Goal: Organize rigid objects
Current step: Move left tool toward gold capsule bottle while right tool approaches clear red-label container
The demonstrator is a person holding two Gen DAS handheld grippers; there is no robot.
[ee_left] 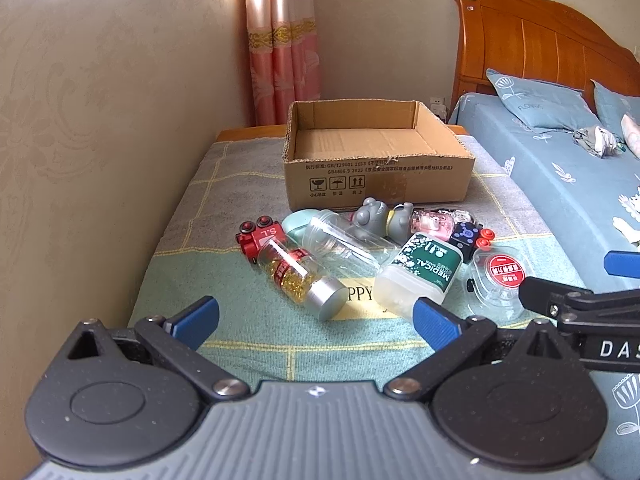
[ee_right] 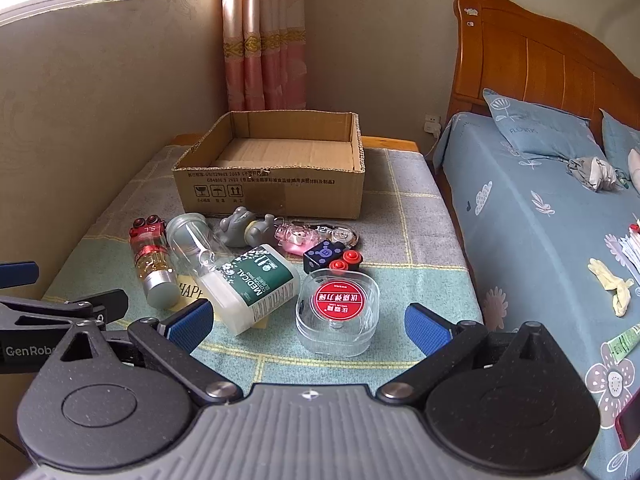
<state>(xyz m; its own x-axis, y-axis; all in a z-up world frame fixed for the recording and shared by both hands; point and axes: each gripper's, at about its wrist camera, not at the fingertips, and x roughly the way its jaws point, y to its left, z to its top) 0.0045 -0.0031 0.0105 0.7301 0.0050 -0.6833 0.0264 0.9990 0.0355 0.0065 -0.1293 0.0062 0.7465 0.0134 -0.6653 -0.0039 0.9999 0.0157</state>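
Observation:
An empty cardboard box (ee_left: 376, 160) (ee_right: 272, 176) stands at the back of a cloth-covered table. In front of it lie a red toy car (ee_left: 256, 236), a capsule bottle with silver cap (ee_left: 304, 280) (ee_right: 156, 268), a clear jar (ee_left: 340, 244) (ee_right: 192, 240), a green MEDICAL cotton-swab tub (ee_left: 420, 272) (ee_right: 256, 284), two grey figurines (ee_left: 384, 216), a pink item (ee_right: 296, 238), a dark cube with red buttons (ee_right: 328, 258) and a clear case with red label (ee_left: 496, 284) (ee_right: 338, 308). My left gripper (ee_left: 316, 320) is open and empty before the pile. My right gripper (ee_right: 308, 320) is open and empty, just short of the clear case.
A wall runs along the table's left side. A bed (ee_right: 540, 220) with blue sheet and wooden headboard (ee_left: 540, 40) stands close on the right. A pink curtain (ee_right: 260, 40) hangs behind the box. Small items lie on the bed's near edge (ee_right: 616, 292).

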